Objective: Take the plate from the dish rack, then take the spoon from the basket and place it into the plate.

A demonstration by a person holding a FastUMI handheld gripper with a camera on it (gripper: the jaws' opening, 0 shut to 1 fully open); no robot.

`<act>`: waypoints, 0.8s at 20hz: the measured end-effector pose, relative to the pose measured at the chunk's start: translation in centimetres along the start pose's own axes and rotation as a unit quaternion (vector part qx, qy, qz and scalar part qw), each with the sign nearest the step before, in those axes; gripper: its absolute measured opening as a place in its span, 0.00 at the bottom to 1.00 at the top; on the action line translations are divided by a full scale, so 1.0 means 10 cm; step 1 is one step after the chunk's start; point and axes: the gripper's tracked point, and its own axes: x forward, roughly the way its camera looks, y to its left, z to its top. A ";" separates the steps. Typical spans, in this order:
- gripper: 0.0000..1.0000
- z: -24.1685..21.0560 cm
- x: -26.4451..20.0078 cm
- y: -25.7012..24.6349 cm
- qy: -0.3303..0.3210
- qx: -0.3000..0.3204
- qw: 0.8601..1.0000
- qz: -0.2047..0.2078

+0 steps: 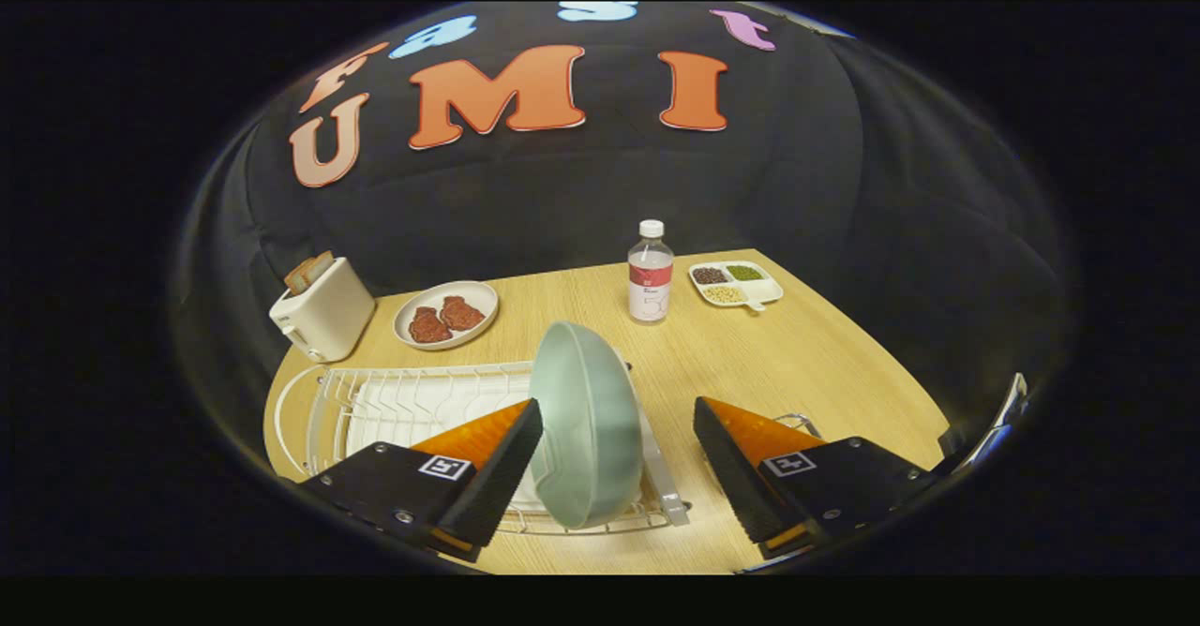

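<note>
plate (583, 424), pale green, stands on edge in the white wire dish rack (412, 401), its rim running away from the camera so that its thin profile lies nearly in line with the fingers. going left to right: a white toaster (322, 312) with bread in its slots sits at the far left of the counter (825, 373); next a shallow dish of reddish meat pieces (446, 315); nearer, the rack; then the left finger, whose inner face looks to touch or nearly touch the plate's back; then the plate itself; then a clear gap of counter; then the right finger, well apart from the plate's hollow face. beyond the gap stand a water bottle (650, 273) and a divided tray of beans (735, 283). a bit of wire by the right finger may be the basket, but i cannot tell; no spoon can be made out.

gripper (619, 462) is spread wide, holding nothing. the plate sits between the fingers but hard over to the left one, so the coming squeeze turns on this: the right finger must close across the gap onto the rim's concave side, and a small shift leftward would centre the plate first. judged from this, the plate is not yet lifted out.
</note>
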 end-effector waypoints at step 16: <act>0.21 -0.10 0.01 0.15 0.047 -0.048 0.995 -0.073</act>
